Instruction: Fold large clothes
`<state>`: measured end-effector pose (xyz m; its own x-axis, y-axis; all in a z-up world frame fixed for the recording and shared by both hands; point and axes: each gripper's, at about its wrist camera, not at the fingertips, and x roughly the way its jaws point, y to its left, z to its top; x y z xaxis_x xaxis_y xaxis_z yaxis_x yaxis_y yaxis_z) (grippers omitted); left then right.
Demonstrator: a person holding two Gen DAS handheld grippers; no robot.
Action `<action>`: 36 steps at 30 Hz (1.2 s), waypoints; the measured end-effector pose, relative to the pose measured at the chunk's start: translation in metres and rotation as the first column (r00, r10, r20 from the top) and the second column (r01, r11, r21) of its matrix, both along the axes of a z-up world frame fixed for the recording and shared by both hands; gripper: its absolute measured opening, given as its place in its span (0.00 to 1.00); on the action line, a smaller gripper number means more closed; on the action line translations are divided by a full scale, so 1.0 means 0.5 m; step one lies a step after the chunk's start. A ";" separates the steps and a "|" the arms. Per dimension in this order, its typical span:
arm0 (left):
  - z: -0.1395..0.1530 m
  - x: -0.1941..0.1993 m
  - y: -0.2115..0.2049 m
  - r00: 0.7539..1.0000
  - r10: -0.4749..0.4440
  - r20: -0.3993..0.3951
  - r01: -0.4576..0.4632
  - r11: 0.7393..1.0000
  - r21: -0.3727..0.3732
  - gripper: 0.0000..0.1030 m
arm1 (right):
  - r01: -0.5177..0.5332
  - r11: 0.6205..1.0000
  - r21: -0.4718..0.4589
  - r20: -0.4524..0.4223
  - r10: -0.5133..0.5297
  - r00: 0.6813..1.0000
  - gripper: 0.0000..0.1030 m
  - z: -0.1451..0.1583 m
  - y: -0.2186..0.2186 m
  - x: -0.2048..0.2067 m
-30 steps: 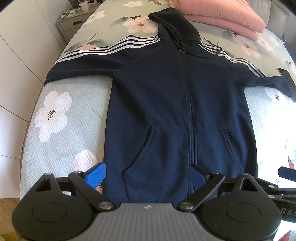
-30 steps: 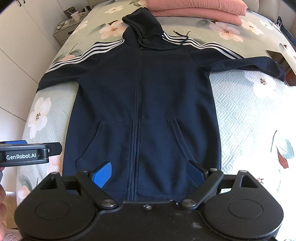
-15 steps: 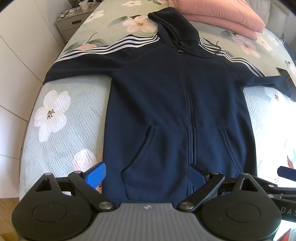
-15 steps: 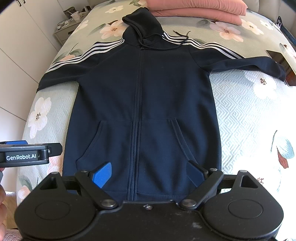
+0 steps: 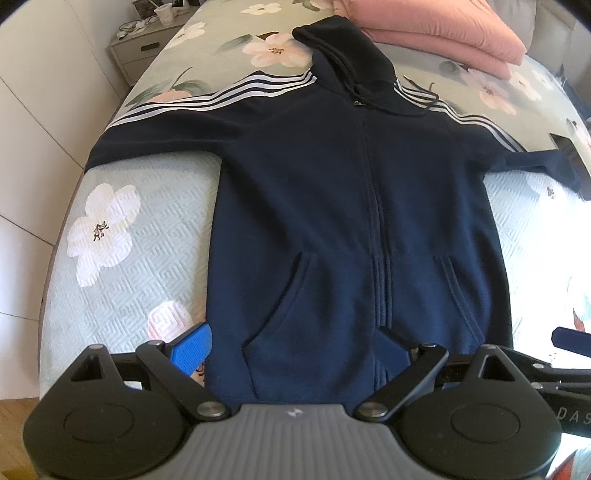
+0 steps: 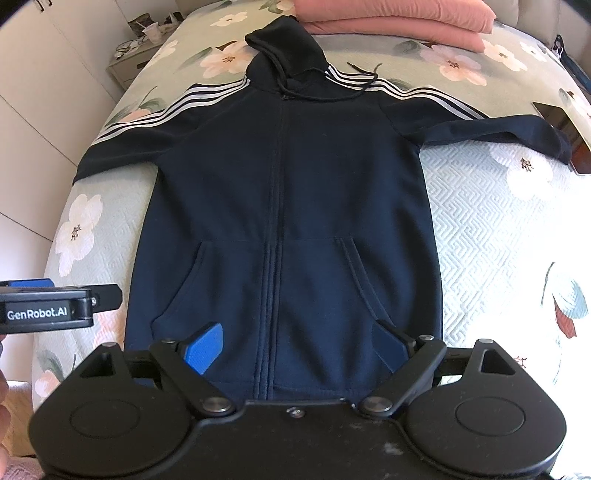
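Note:
A navy zip hoodie (image 5: 351, 206) (image 6: 288, 206) with white sleeve stripes lies flat, front up, on the bed, sleeves spread to both sides and hood toward the pillows. My left gripper (image 5: 293, 349) hovers open over the hem, its blue left pad near the hoodie's left edge. Over the hem's middle and right, my right gripper (image 6: 295, 345) is also open, holding nothing. In the right wrist view the left gripper's side (image 6: 48, 312) shows at the left edge.
The bed (image 5: 122, 258) has a floral quilted cover. Folded pink bedding (image 6: 395, 18) lies at the head. A dark flat object (image 6: 557, 118) rests by the right sleeve cuff. A nightstand (image 5: 144, 44) with clutter stands at the far left, beside white wardrobe doors.

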<state>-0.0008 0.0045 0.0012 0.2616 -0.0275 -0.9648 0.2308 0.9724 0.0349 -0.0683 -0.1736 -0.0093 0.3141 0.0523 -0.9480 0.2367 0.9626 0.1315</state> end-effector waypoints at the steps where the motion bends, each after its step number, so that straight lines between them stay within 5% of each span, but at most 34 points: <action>1: 0.000 -0.001 0.000 1.000 0.002 -0.002 -0.002 1.000 -0.001 0.93 | -0.001 1.000 0.000 -0.001 0.001 1.000 1.00 -0.001 0.001 -0.001; 25: 0.019 -0.006 -0.004 0.999 -0.010 0.052 0.009 1.000 0.021 0.93 | -0.001 1.000 -0.001 0.009 0.001 1.000 1.00 0.005 0.002 0.000; 32: -0.008 0.025 0.009 0.975 -0.075 0.207 0.067 0.997 0.042 0.93 | 0.027 1.000 0.004 0.044 -0.027 0.999 1.00 0.009 -0.021 0.000; 36: -0.051 0.050 0.049 0.967 -0.081 0.243 0.077 0.997 0.027 0.93 | 0.047 0.999 -0.024 0.162 -0.043 0.986 1.00 -0.010 -0.061 0.003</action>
